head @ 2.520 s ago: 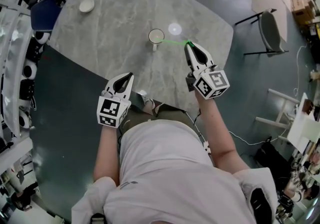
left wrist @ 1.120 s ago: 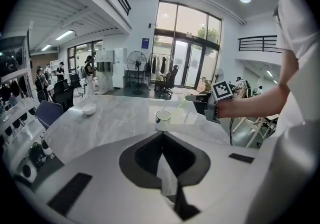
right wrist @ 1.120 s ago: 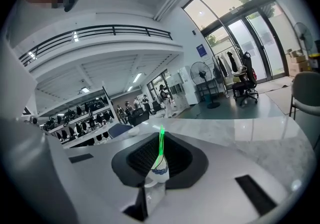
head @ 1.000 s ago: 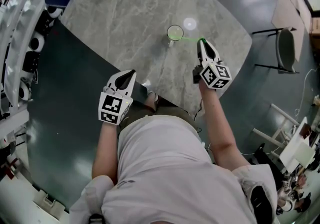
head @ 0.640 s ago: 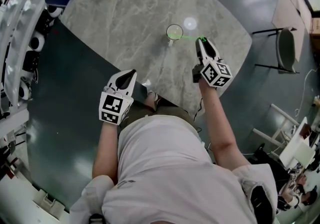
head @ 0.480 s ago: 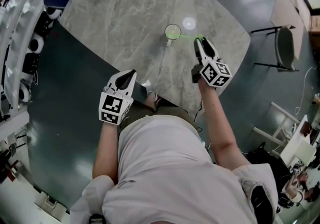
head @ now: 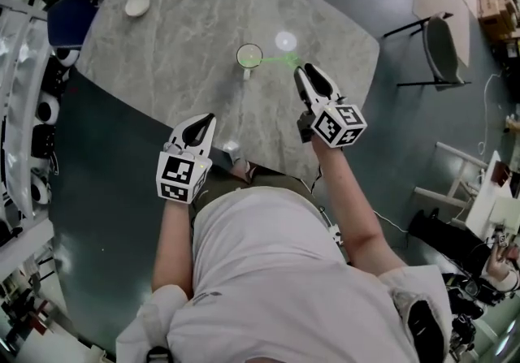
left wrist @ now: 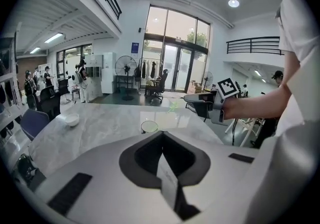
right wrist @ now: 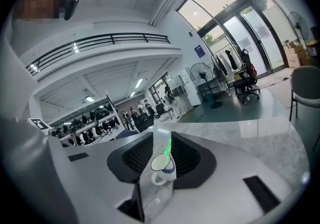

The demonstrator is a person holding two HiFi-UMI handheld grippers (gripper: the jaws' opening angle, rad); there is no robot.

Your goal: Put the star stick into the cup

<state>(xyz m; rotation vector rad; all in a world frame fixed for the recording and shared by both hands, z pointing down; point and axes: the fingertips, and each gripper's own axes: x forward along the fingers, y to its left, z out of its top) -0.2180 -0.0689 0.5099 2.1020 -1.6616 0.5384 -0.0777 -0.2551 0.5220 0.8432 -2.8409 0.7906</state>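
A white cup (head: 249, 55) with a blue pattern stands on the grey marble table (head: 179, 36). The green star stick (head: 275, 59) rests in it and leans over the rim toward my right gripper (head: 302, 71). In the right gripper view the cup (right wrist: 161, 168) shows through the gap in front of my right gripper (right wrist: 161, 140), with the stick (right wrist: 168, 146) rising from its rim. The jaws are closing, but the pads do not press on the stick. My left gripper (head: 206, 120) is shut and holds nothing at the table's near edge. From there I see the cup (left wrist: 149, 127) and the star (left wrist: 173, 106).
A small white bowl (head: 136, 5) sits at the table's far left corner. A blue chair (head: 69, 20) stands left of the table and a grey chair (head: 439, 49) to its right. The table's near edge runs just past my left gripper.
My right gripper's jaws have come apart off the stick's star end and the gripper has drawn back slightly. The stick stays leaning in the cup. The left gripper has not moved.
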